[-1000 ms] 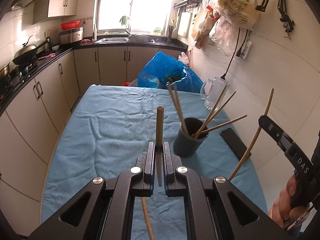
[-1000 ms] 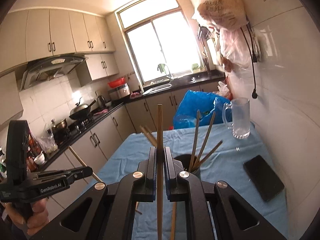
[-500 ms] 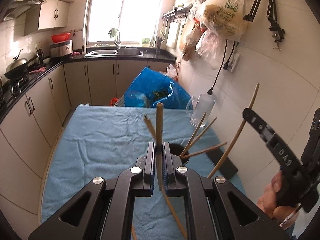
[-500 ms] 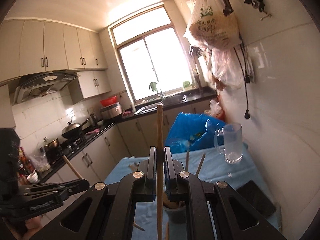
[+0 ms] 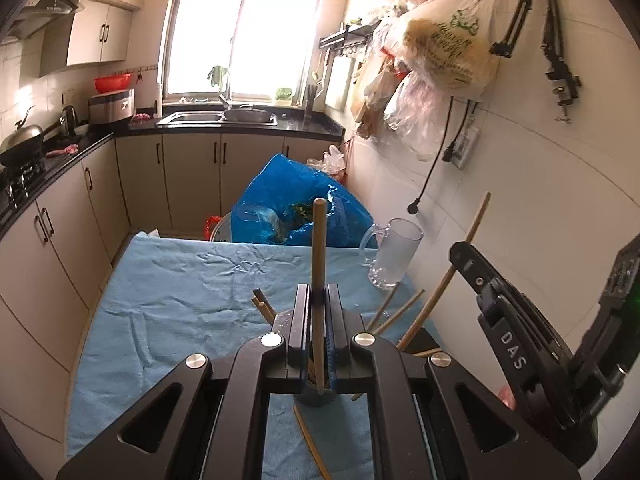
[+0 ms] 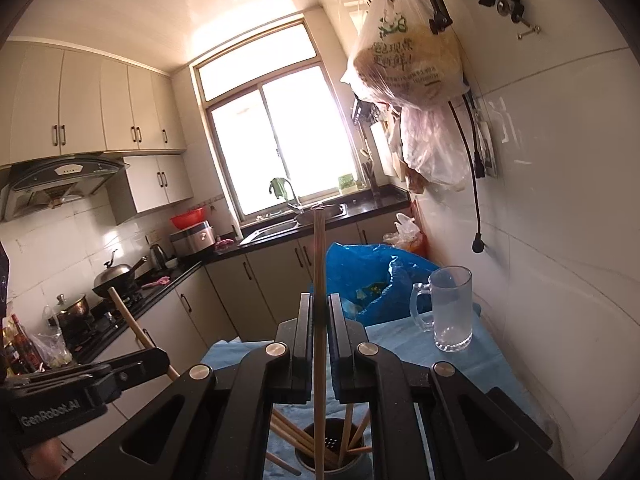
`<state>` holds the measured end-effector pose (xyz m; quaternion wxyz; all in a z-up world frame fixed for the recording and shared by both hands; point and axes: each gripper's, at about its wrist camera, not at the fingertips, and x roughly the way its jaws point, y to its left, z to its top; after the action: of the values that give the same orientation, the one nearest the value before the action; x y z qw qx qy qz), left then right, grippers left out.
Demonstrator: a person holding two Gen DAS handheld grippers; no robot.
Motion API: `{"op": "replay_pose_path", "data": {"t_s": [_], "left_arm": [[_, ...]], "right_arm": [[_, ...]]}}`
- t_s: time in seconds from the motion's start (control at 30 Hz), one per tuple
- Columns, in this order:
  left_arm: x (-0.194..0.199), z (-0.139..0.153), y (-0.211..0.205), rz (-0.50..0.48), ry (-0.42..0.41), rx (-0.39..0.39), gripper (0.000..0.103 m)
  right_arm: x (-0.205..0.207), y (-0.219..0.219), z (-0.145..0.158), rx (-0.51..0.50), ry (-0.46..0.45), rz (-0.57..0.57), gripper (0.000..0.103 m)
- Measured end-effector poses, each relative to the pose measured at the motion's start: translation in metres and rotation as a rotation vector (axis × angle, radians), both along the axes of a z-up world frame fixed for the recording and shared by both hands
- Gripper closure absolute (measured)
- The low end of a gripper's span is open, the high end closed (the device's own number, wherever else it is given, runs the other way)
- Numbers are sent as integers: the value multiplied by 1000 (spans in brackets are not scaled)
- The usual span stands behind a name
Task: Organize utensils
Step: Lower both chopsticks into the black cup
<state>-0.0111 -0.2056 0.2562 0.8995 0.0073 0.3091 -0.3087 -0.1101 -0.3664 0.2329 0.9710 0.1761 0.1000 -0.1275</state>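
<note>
With both tools clamped on a chopstick apiece, the step in hand looks like dropping each stick into the dark utensil holder (image 6: 334,454) on the blue-clothed tabletop (image 5: 168,304).

Nearest, in the left wrist view, the left tool (image 5: 319,332) pinches its chopstick (image 5: 319,256) upright, the lower tip hanging right at the holder (image 5: 316,394), which sits at six o'clock behind the jaws. In the right wrist view the right tool (image 6: 319,334) grips a longer chopstick (image 6: 319,280) whose lower end reaches down to the holder's mouth.

To do it well, I judge each stick should be kept near vertical, its tip brought inside the rim before the jaws let go, one hand at a time so the sticks already leaning there are not knocked out. One loose chopstick (image 5: 310,444) lies on the cloth just before the holder and remains to be collected.

Further off, at one o'clock, a glass mug (image 6: 450,308) stands near the wall; a blue plastic bag (image 5: 292,210) lies beyond the tabletop's far edge.

Readable writing: "DAS" on the right tool (image 5: 506,320) seen from the left, "GenRobot.AI" on the left tool (image 6: 96,384) seen from the right. The hanging shopping bag (image 6: 404,68) carries printed characters I cannot read surely.
</note>
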Motion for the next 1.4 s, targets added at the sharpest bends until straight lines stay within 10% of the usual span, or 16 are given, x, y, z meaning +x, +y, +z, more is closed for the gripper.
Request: {"op": "replay_pose_path", "data": {"t_s": [1.4], "left_arm": [[35,-65,6,12,124,19,96]], "right_arm": [[43,-1,-54,-51,133,8,95]]}}
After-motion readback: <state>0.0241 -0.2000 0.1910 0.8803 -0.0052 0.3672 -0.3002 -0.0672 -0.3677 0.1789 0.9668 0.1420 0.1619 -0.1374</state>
